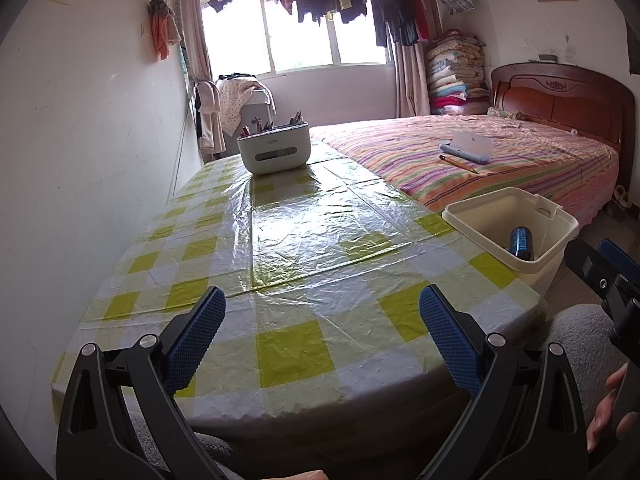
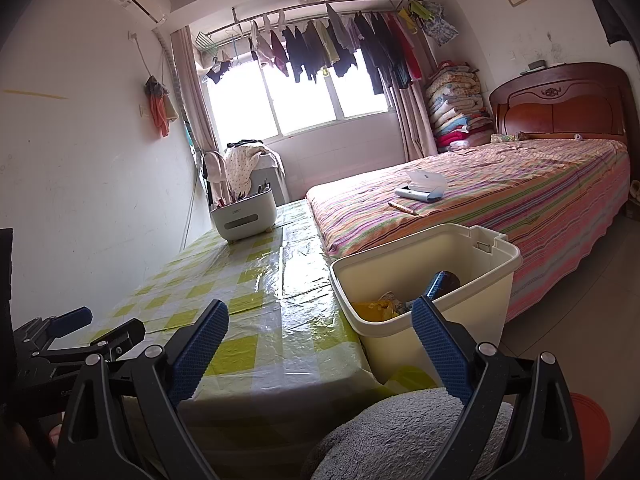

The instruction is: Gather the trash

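Blue-padded tongs are held spread and empty: left gripper [image 1: 322, 330] over the checked tablecloth [image 1: 296, 240], right gripper [image 2: 320, 340] nearer the cream bin [image 2: 472, 312] beside the table's right edge. Inside it are seen a dark can [image 1: 521, 243] and yellow wrapper [image 2: 374, 309]; no trash is seen on the cloth.

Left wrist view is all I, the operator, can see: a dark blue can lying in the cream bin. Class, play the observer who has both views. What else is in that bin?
Observer: In the right wrist view, the cream bin also holds a yellow wrapper beside the dark blue can.
Operator: Where does the bin stand?
Observer: Off the table, against its right edge, towards the bed.
Operator: Is the right hand-held gripper carrying anything?
Observer: No. The right hand-held gripper is open and empty, like the left hand-held gripper.
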Tool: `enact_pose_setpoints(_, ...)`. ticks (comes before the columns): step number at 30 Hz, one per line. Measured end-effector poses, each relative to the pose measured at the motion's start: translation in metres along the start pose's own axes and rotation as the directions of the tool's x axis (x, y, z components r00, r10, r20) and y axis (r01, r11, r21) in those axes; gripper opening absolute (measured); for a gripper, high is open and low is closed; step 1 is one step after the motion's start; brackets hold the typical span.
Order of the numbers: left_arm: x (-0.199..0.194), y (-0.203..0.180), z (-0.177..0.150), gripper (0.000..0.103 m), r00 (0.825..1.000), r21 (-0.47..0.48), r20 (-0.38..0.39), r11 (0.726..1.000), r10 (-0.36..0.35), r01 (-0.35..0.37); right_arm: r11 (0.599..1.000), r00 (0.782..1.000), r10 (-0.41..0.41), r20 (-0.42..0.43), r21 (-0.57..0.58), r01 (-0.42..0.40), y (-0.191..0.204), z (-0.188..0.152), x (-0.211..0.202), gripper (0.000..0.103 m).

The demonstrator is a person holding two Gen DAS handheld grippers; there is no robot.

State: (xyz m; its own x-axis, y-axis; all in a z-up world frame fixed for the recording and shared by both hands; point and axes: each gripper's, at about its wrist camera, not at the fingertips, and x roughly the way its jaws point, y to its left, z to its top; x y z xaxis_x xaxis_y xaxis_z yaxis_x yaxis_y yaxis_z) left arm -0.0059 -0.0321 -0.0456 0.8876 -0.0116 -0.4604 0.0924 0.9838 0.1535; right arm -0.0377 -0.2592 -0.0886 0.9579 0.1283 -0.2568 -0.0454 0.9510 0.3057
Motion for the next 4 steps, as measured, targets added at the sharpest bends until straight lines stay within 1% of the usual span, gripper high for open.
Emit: enact_pose_setpoints(4,0.0000,0.0007,-0.0001,0.096,1.000,-0.006,0.001,1.000,0.001,-0.001,1.000,1.000,0.000,0.000,-0.001,0.000,-0.0001,0.0000,0.0001,0.090)
